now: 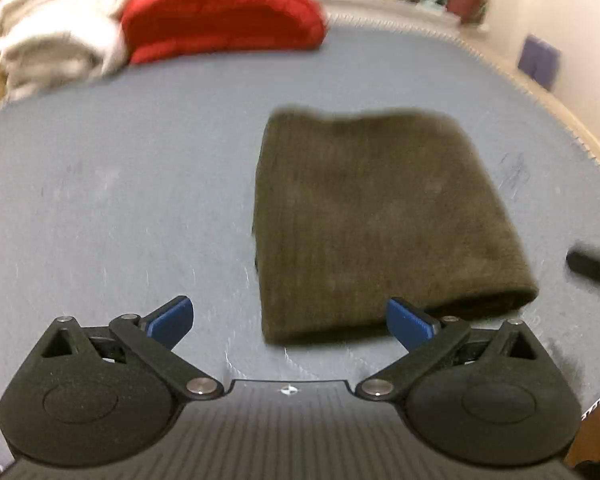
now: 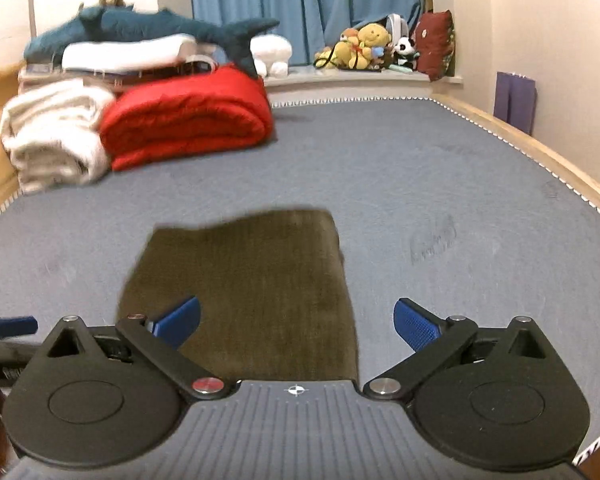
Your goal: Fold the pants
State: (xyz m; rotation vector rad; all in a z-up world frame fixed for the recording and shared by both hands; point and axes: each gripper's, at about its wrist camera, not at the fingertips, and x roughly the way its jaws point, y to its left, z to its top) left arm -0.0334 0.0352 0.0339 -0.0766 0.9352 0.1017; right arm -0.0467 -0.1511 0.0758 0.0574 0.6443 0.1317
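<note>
The olive-brown pants (image 1: 380,220) lie folded into a compact rectangle on the grey-blue mattress (image 1: 120,200). My left gripper (image 1: 290,320) is open and empty, just in front of the pants' near left corner. In the right wrist view the pants (image 2: 252,288) lie straight ahead. My right gripper (image 2: 296,324) is open and empty, its jaws wide over the pants' near edge. The right gripper's tip (image 1: 592,266) shows at the far right of the left wrist view. The left gripper's blue pad (image 2: 14,326) shows at the far left of the right wrist view.
A folded red quilt (image 2: 188,120) and a white blanket (image 2: 52,136) sit at the mattress's far left, with a blue plush shark (image 2: 152,26) on top. Plush toys (image 2: 364,46) line the windowsill. The wooden bed frame (image 2: 540,148) and wall run along the right.
</note>
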